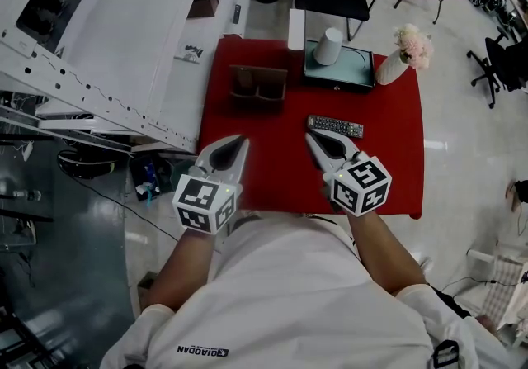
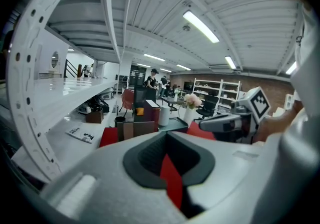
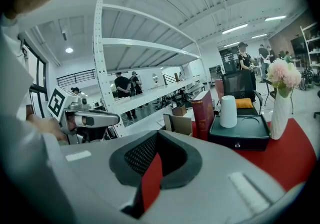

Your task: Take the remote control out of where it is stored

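The remote control point(image 1: 335, 125) lies flat on the red counter point(image 1: 272, 182), outside any container. The right claw point(image 1: 313, 138) sits just beside the remote's near-left end, jaws shut and empty. The left claw point(image 1: 242, 143), farther left of the remote, is also shut and empty. Risk: a claw advanced while shut would probably shove the remote away instead of gripping it.

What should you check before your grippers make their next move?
1. Remote control found: ok, lying flat on the red table.
2. Remote out of storage: ok, outside the brown holder and the dark drawer box.
3. Left gripper empty: ok, shut on nothing.
4. Right gripper ready to grab: not ok, jaws shut.
5. Right gripper touching the remote: cannot tell, its tip is right beside one end.
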